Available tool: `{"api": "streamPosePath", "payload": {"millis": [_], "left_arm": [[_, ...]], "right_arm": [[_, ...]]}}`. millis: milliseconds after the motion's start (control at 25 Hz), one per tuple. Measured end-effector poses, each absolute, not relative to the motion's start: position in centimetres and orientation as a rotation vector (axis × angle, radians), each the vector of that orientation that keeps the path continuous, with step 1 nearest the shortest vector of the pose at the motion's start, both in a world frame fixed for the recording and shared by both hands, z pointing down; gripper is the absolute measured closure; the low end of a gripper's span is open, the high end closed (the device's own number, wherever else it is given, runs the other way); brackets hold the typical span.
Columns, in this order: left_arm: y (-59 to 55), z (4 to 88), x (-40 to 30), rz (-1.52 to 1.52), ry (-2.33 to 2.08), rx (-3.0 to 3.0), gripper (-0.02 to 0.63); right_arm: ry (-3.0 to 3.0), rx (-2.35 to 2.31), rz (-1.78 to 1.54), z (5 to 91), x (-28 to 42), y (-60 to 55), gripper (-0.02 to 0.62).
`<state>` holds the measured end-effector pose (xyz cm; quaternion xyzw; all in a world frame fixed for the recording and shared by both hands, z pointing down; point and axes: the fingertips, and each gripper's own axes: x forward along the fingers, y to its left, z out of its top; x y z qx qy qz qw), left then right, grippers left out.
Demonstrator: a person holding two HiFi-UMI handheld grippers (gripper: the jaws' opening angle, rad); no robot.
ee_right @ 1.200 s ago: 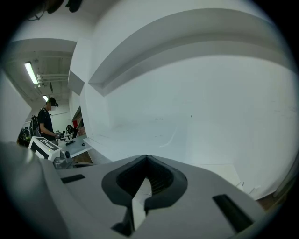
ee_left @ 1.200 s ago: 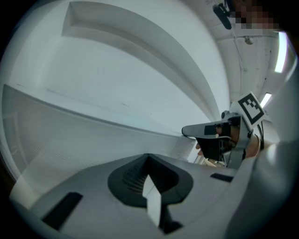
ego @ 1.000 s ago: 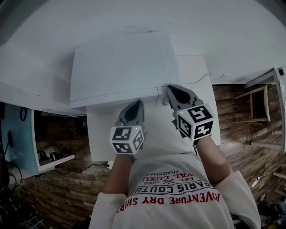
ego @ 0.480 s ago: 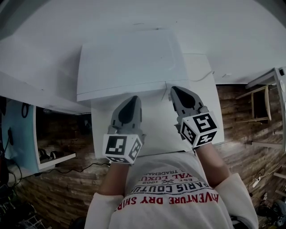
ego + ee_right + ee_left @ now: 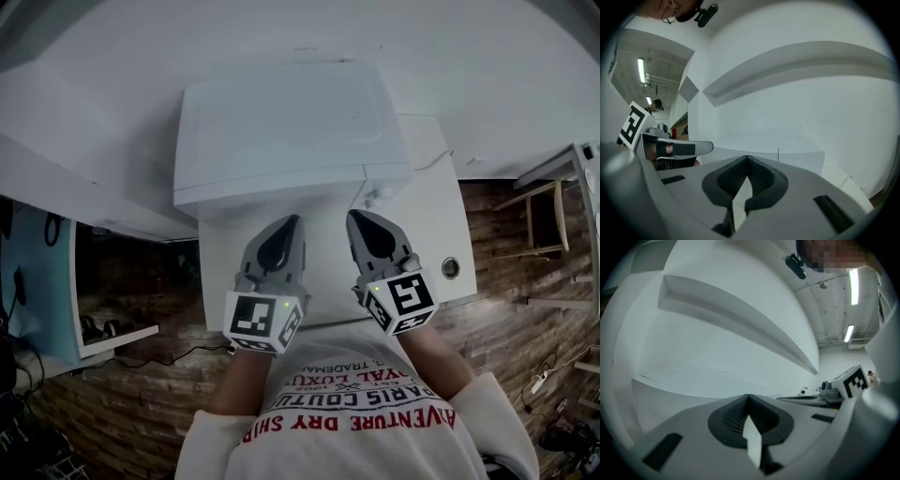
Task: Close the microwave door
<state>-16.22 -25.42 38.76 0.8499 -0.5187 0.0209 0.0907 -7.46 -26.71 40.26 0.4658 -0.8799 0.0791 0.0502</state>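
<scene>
The white microwave [image 5: 291, 131] stands on a white table [image 5: 427, 234], seen from above; its front edge runs as one straight line with no door leaf standing out. My left gripper [image 5: 284, 225] and right gripper [image 5: 359, 220] hover side by side just in front of that edge, both shut with nothing between the pads. In the left gripper view the left gripper [image 5: 748, 398] points at a plain white face, with the right gripper's marker cube [image 5: 853, 381] at the right. In the right gripper view the right gripper [image 5: 747, 159] faces the same white surface; the left gripper [image 5: 675, 149] shows at the left.
A small round fitting [image 5: 451, 268] lies on the table at the right, and a small knob [image 5: 378, 197] sits by the microwave's front right corner. A wooden chair [image 5: 544, 216] stands on the plank floor at the right. A shelf unit [image 5: 112, 333] stands at the left.
The right gripper has drawn back from the microwave's front edge toward the person. The left gripper stayed close beside it. The microwave sits further right in the view.
</scene>
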Motion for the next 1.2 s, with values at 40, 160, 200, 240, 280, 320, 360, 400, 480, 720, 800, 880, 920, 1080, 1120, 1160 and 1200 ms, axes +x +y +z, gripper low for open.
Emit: {"api": "streamPosePath", "payload": {"millis": [40,160,200,240,280,320,360,400,480,720,800,880,920,1080,1120,1160,1200], "left_arm": [[-25.2,39.0,-16.3,0.071,-1.544,2.525,0.609],[-24.7,39.5,-16.9,0.075,-1.553,2.514,0.609],[-24.6,39.6,-17.2,0.071,-1.556,2.509,0.609],[-24.5,39.7,-17.4,0.068,-1.561,2.503,0.609],[-24.5,39.7,-17.6,0.066,-1.567,2.498,0.609],[-24.5,39.7,-17.8,0.065,-1.573,2.494,0.609],[-24.5,39.7,-18.0,0.064,-1.578,2.489,0.609],[-24.6,39.7,-18.2,0.064,-1.582,2.485,0.609],[-24.6,39.7,-18.4,0.063,-1.583,2.480,0.609],[-24.7,39.9,-18.4,0.072,-1.576,2.477,0.609],[-24.8,40.1,-18.5,0.075,-1.576,2.473,0.609],[-24.8,40.4,-18.6,0.079,-1.574,2.465,0.609],[-24.8,40.5,-18.6,0.080,-1.573,2.461,0.609],[-24.6,40.8,-19.0,0.082,-1.576,2.449,0.609],[-24.6,40.8,-19.1,0.081,-1.579,2.447,0.609],[-24.5,40.8,-19.2,0.081,-1.582,2.445,0.609],[-24.5,40.9,-19.3,0.081,-1.584,2.443,0.609]], "right_arm": [[-2.683,1.439,0.234,40.3,-7.5,-26.5,0.588],[-2.668,1.484,0.209,40.6,-7.7,-26.3,0.588],[-2.662,1.486,0.208,40.8,-7.8,-26.2,0.588],[-2.658,1.483,0.210,41.0,-7.9,-26.2,0.588],[-2.655,1.478,0.215,41.2,-8.0,-26.1,0.588],[-2.653,1.473,0.221,41.3,-8.2,-26.2,0.588],[-2.651,1.468,0.225,41.4,-8.3,-26.2,0.588],[-2.650,1.462,0.228,41.4,-8.4,-26.2,0.588],[-2.650,1.444,0.231,41.5,-8.7,-26.3,0.588],[-2.655,1.426,0.224,41.4,-9.0,-26.6,0.588],[-2.649,1.428,0.224,41.5,-9.0,-26.6,0.588],[-2.643,1.427,0.226,41.8,-9.1,-26.6,0.588],[-2.642,1.425,0.226,41.8,-9.1,-26.5,0.588],[-2.645,1.415,0.222,41.9,-9.4,-26.4,0.587],[-2.645,1.414,0.222,42.0,-9.5,-26.4,0.588],[-2.646,1.413,0.222,42.0,-9.5,-26.3,0.588],[-2.646,1.411,0.221,42.0,-9.6,-26.3,0.588]]}}
